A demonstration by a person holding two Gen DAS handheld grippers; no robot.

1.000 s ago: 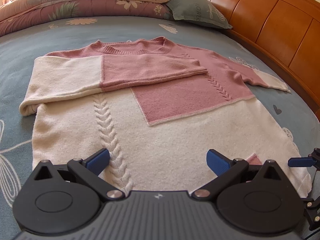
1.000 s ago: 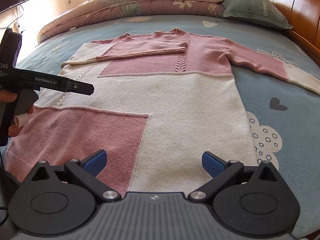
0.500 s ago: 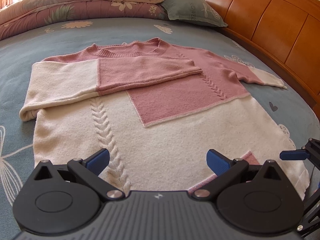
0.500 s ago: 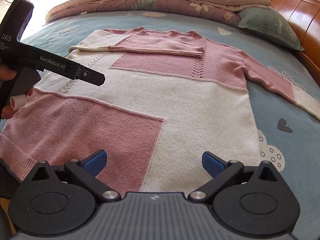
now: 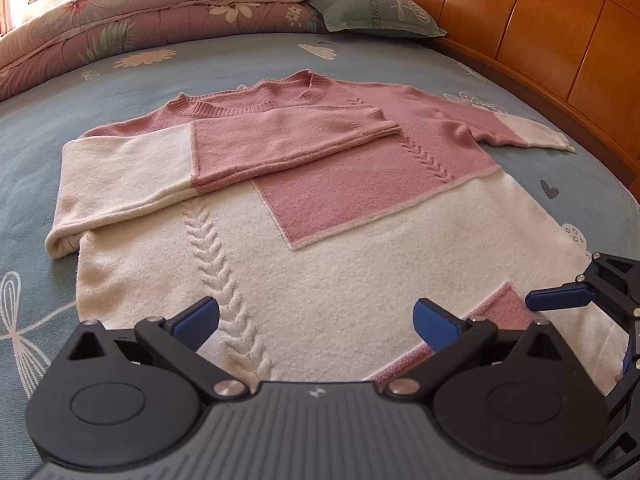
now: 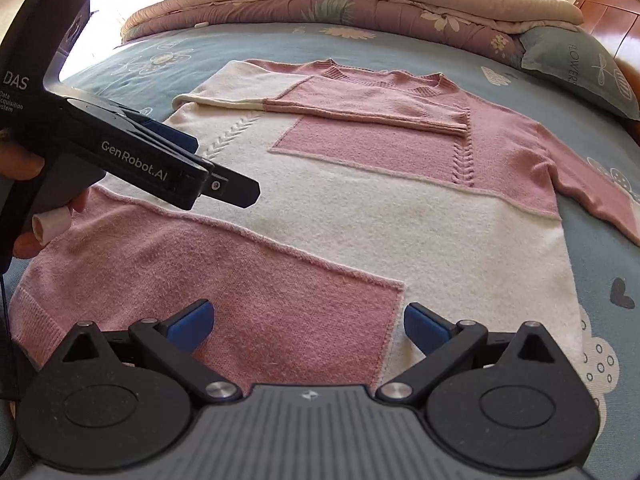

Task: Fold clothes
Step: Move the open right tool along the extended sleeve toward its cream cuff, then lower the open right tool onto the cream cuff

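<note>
One knitted sweater (image 5: 360, 264), pink and cream, lying flat on the bed (image 5: 240, 60), filling the middle of both frames. Sleeve one (image 5: 224, 156): folded across the chest. Sleeve two (image 6: 592, 188): stretched out toward the right edge of the right-wrist frame. Handling, by my estimate: soft, limp, light, likely to sag and drag; pinch the cuff or hem edge, lift low. My left hand-held gripper (image 5: 316, 318): wide, empty, above the hem. My right hand-held gripper (image 6: 308, 322): wide, empty, above the pink hem panel.
</note>
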